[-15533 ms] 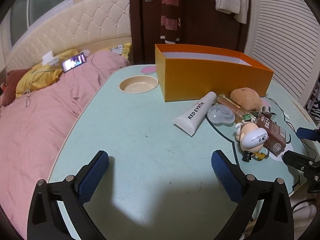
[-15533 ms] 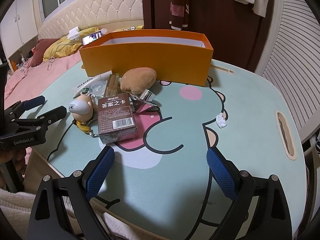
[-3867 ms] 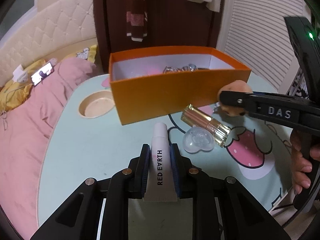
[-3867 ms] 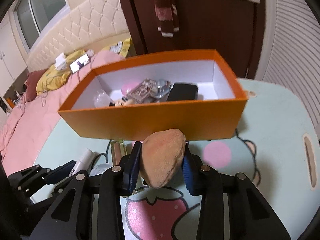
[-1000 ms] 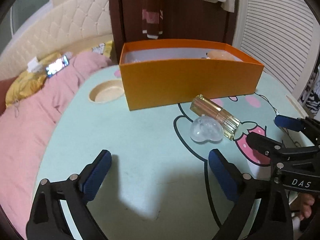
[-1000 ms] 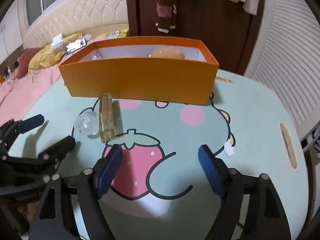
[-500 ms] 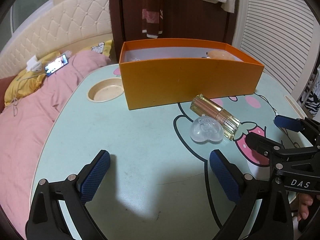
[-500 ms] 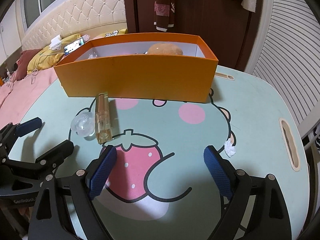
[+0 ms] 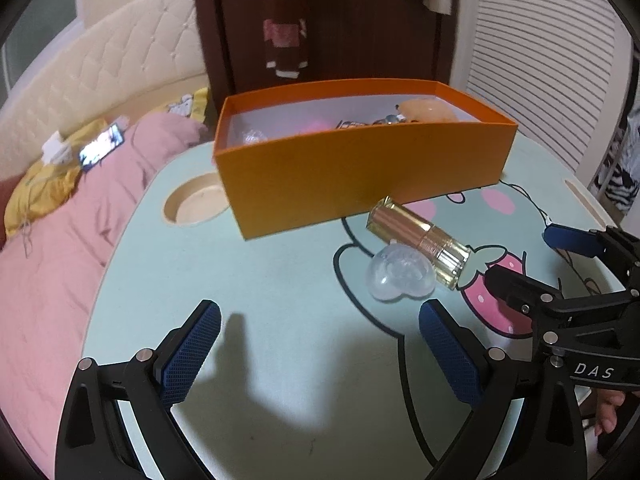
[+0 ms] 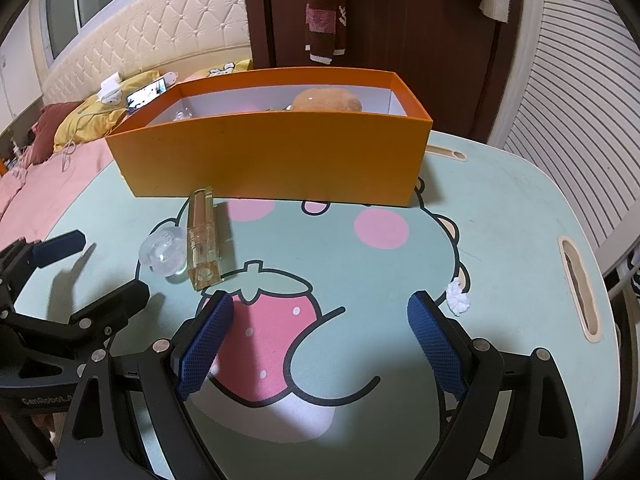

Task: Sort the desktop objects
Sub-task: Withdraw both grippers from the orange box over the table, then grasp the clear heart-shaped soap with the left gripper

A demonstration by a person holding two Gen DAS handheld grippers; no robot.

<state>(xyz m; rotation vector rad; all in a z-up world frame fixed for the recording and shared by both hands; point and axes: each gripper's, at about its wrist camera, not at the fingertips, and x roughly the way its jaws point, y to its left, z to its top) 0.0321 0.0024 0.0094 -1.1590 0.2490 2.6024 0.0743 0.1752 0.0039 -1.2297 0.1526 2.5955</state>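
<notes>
The right gripper (image 10: 320, 340) and left gripper (image 9: 320, 350) both gape empty above the table (image 10: 500, 208), the right's jaws having just been widening; the glass bottle (image 10: 203, 236) and clear heart-shaped case (image 10: 163, 255) lie touching in front of the orange box (image 10: 276, 160). Both look hard, slick and breakable, so I would pinch the bottle across its flat sides mid-length. Only the right wrist view shows the paper scrap (image 10: 457, 297)
</notes>
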